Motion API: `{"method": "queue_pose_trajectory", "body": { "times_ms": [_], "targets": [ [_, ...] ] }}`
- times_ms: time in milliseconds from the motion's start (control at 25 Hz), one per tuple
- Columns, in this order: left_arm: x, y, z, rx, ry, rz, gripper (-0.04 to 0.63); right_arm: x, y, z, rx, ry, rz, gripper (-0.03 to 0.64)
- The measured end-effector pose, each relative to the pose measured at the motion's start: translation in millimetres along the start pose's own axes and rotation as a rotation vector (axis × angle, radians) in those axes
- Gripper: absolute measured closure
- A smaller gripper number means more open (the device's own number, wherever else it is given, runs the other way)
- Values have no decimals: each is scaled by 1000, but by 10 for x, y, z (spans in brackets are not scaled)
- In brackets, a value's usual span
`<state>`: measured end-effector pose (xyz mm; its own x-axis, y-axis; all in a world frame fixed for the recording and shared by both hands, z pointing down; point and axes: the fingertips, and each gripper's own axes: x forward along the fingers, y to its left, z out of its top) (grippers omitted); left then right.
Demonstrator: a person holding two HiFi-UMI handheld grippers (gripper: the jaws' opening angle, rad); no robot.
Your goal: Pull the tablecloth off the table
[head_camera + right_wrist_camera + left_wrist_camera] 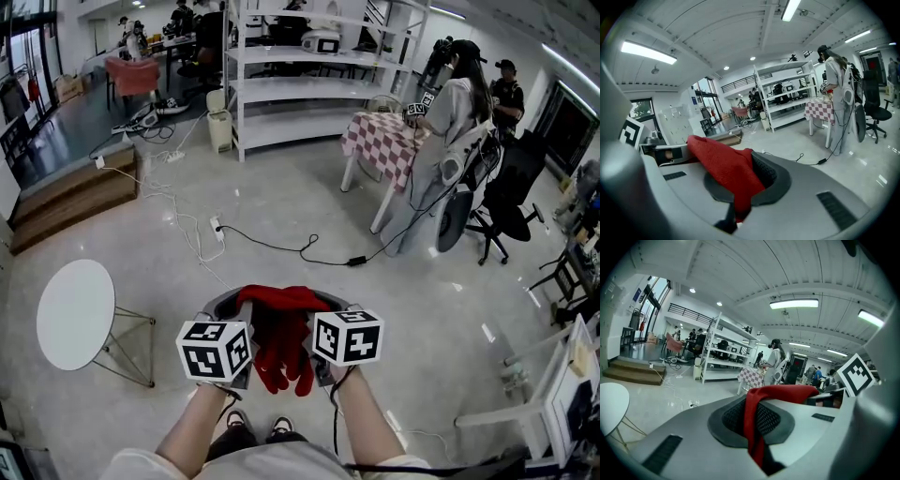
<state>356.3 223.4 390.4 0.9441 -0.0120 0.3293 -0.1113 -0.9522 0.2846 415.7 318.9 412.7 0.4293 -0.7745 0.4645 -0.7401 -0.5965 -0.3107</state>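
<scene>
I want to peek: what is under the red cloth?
Below the red cloth, pinched by the left gripper and right gripper, you see grey floor and the person's shoes. The floor patch straight under it is covered.

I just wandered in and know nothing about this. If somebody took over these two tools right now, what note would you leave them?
Left gripper: shut on the red cloth.
Right gripper: shut on the same cloth.
Cloth: bunched between the two grippers, hanging in the air over the floor, on no table.
Round white table: bare, to the left.
Done: the cloth looks to be off the table.
Left: probably just putting it down somewhere.
</scene>
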Motion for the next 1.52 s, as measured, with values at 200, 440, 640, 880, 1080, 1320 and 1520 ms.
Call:
{"method": "queue_pose_trajectory", "body": {
  "times_ms": [200,440,640,880,1080,1320,1520],
  "targets": [
    [115,3,182,10,-15,-53,575,-25,-70,147,8,-26,-45,584],
    [186,79,399,26,-51,-97,575,16,-32,358,-10,-75,-100,584],
    [205,173,396,10,-44,-111,575,88,22,334,4,-65,-107,584],
    [180,304,398,-8,-42,-99,575,168,107,352,-41,-68,-136,584],
    [157,376,375,-23,-46,-88,575,203,176,343,-62,-57,-121,584],
    [133,415,384,-22,-49,-73,575,218,242,317,-92,-26,-75,584],
    [49,513,353,-30,-50,-53,575,246,371,224,-116,-1,-37,584]
  ]
}}
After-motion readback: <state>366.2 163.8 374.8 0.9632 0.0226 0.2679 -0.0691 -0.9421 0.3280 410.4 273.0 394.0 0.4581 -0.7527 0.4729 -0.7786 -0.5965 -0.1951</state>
